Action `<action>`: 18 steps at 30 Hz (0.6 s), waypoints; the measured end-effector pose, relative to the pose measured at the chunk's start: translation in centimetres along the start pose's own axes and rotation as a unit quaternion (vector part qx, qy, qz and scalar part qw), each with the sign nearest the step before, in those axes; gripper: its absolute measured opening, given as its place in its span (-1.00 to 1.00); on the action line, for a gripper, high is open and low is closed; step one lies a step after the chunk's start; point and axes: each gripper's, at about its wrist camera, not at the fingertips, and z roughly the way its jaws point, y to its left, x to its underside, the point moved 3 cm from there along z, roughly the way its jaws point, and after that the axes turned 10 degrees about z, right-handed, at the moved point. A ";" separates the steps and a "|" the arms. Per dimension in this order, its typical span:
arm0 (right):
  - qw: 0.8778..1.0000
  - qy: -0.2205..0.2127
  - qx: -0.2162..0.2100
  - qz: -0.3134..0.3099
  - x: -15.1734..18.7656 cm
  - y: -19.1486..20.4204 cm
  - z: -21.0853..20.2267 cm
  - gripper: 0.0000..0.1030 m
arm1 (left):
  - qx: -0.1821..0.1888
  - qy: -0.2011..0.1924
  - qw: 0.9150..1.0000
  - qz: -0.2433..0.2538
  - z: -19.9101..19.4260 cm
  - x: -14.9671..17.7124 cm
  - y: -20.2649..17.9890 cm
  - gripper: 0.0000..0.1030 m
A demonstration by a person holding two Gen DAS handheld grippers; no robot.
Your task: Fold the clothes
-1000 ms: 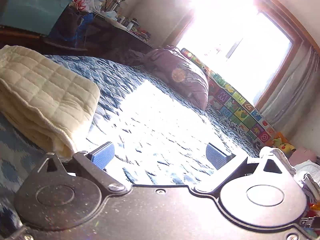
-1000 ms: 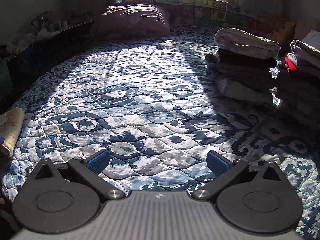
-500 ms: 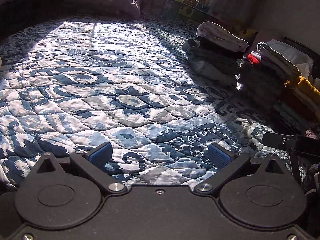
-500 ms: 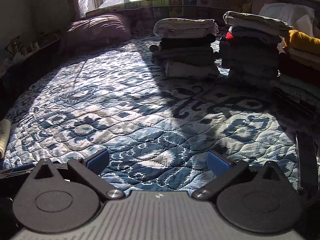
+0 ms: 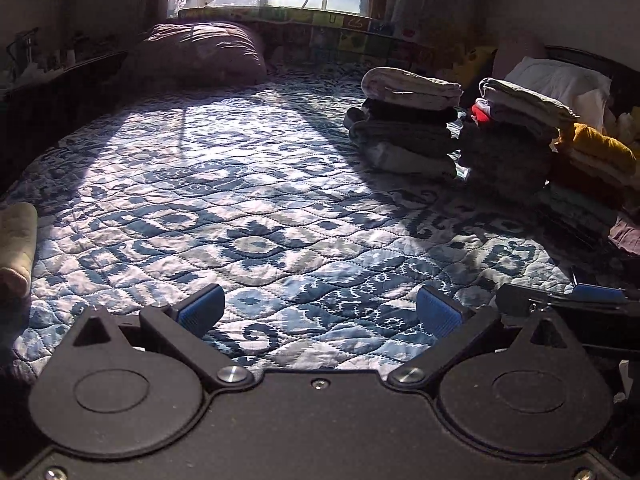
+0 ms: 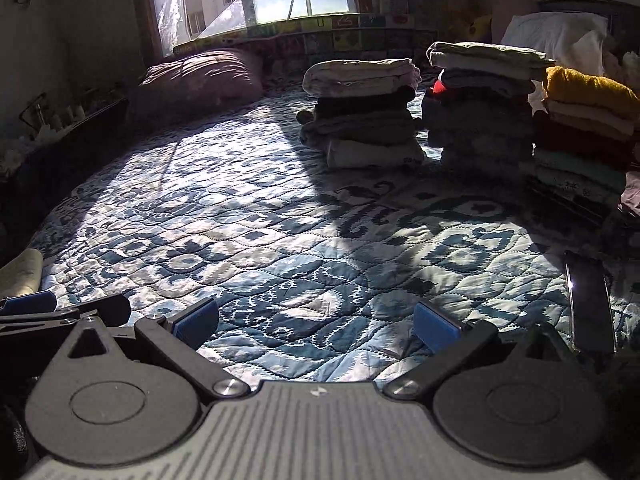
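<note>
Three stacks of folded clothes stand on the far right of the bed: a low stack (image 6: 364, 116) topped by a pale garment, a taller dark stack (image 6: 484, 108), and a stack (image 6: 584, 132) with a mustard-yellow piece on top. The same low stack (image 5: 408, 120) and dark stack (image 5: 516, 132) show in the left wrist view. My left gripper (image 5: 320, 312) hovers open over the blue patterned quilt (image 5: 248, 200), nothing between its blue pads. My right gripper (image 6: 316, 322) is open too, just to its right, also holding nothing.
A purple pillow (image 5: 200, 52) lies at the head of the bed under the window. A folded cream blanket (image 5: 16, 240) sits at the left edge. A dark phone-like slab (image 6: 590, 304) lies on the quilt at the right. A cluttered shelf (image 6: 60, 120) runs along the left wall.
Both views have swung from the left side of the bed toward the clothes stacks on the right. The cream blanket has slid out to the left edge. Both grippers stayed open.
</note>
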 end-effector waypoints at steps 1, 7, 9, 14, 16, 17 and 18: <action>1.000 0.000 0.000 0.001 0.0 0.0 -0.2 0.99 | -0.002 0.000 1.000 0.001 -0.2 0.0 -0.1 0.99; 1.000 0.004 0.002 0.005 0.4 -0.2 -1.3 0.99 | -0.003 0.005 1.000 -0.005 -1.0 0.3 0.0 0.99; 1.000 0.004 0.001 0.006 0.5 -0.3 -1.6 0.99 | -0.005 0.008 1.000 -0.008 -1.2 0.5 0.1 0.99; 1.000 -0.001 -0.003 0.005 0.6 0.0 -2.3 0.99 | -0.013 0.010 1.000 -0.003 -2.2 0.5 0.0 0.99; 1.000 -0.004 -0.004 0.003 0.6 0.1 -2.7 0.99 | -0.017 0.009 1.000 0.003 -2.5 0.5 -0.2 0.99; 1.000 -0.006 -0.005 0.002 0.6 0.1 -2.8 0.99 | -0.020 0.008 1.000 0.006 -2.7 0.5 -0.3 0.99; 1.000 -0.007 -0.006 0.002 0.6 0.2 -3.0 0.99 | -0.022 0.008 1.000 0.009 -2.8 0.5 -0.4 0.99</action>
